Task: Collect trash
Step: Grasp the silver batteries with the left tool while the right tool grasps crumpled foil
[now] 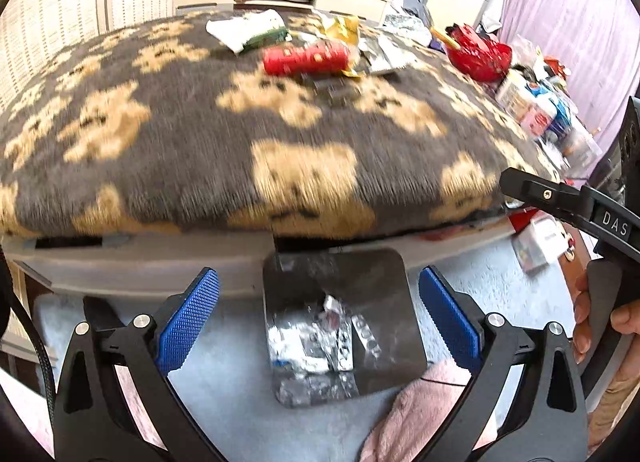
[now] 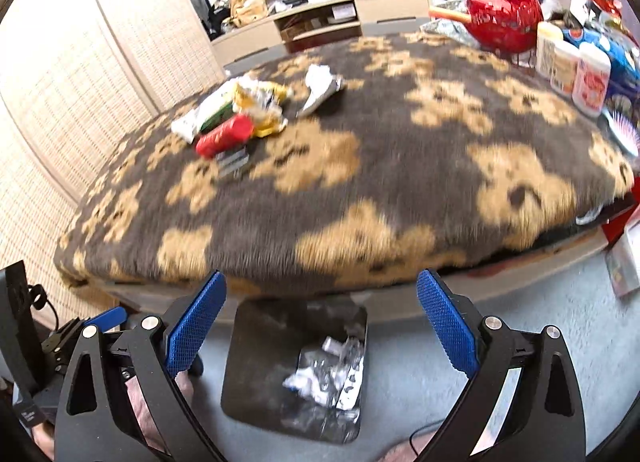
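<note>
Both tools, left (image 1: 319, 316) and right (image 2: 321, 322), gape wide and empty above the bin (image 1: 340, 326). Ahead on the tabletop (image 1: 180, 149), the crumpled wrappers (image 2: 244, 101) look light and crushable; pinch a raised fold.

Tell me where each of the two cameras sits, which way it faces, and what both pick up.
Left wrist: on the left gripper, angled down over the black bin; its blue pads stand open, and the right gripper and a hand show at right.
Right wrist: on the right gripper, same downward angle, pads open; the left gripper shows at lower left.
Shared: the bin, the bear-patterned blanket and the red can.
</note>
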